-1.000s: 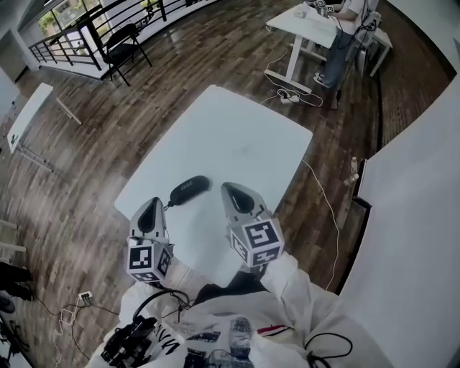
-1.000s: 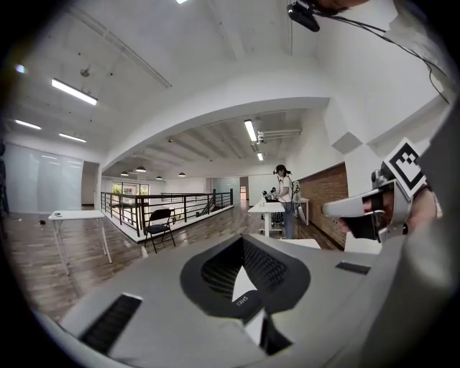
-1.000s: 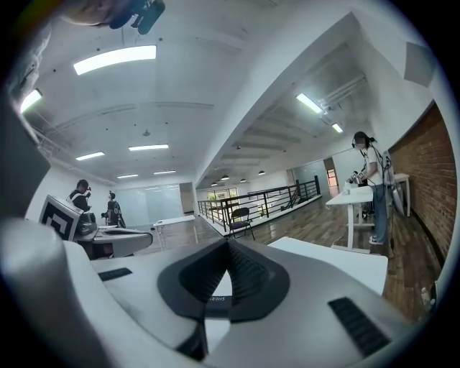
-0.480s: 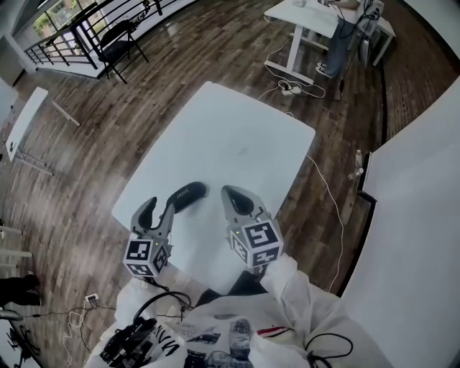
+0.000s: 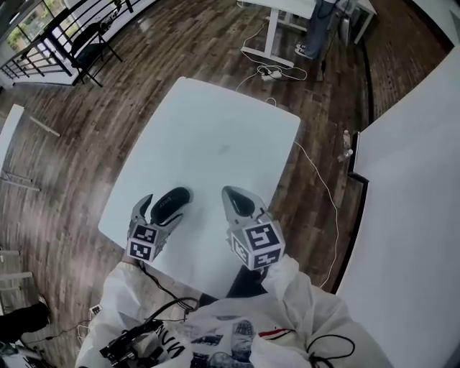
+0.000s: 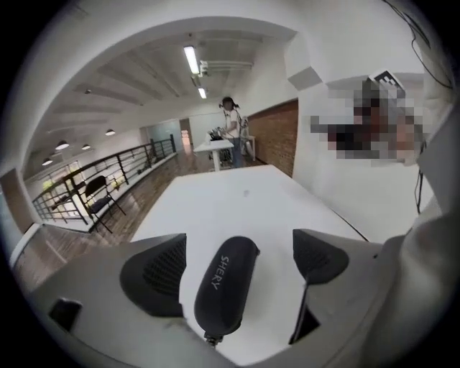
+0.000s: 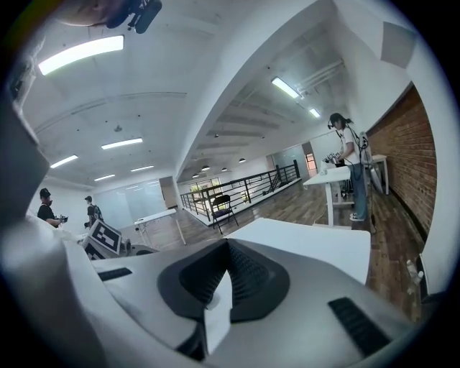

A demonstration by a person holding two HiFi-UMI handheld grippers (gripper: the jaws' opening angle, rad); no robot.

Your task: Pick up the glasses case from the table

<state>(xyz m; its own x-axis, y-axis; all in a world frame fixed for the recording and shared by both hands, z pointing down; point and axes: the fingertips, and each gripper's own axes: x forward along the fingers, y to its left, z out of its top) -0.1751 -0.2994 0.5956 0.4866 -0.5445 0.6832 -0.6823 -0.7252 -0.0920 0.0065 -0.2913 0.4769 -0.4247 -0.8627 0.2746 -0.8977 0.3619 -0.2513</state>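
Observation:
A black oblong glasses case (image 5: 170, 203) lies near the front left corner of the white table (image 5: 215, 136). My left gripper (image 5: 159, 213) is lowered over it, jaws opening, one finger on each side. In the left gripper view the case (image 6: 226, 287) sits lengthwise between the two dark pads (image 6: 154, 273), with a gap on both sides, so neither pad presses on it. My right gripper (image 5: 233, 195) hovers over the table to the right of the case. Its jaws (image 7: 228, 277) are shut with nothing between them.
Another white desk (image 5: 287, 7) stands farther off, with a person beside it (image 6: 231, 122) and cables (image 5: 269, 72) on the wooden floor. A large white surface (image 5: 410, 180) borders the right. A railing and black chair (image 5: 86, 43) are at the far left.
My left gripper has dropped toward the table and reached the case, and its jaws have gone from shut to wide apart around it. The right gripper has sunk slightly and stayed shut.

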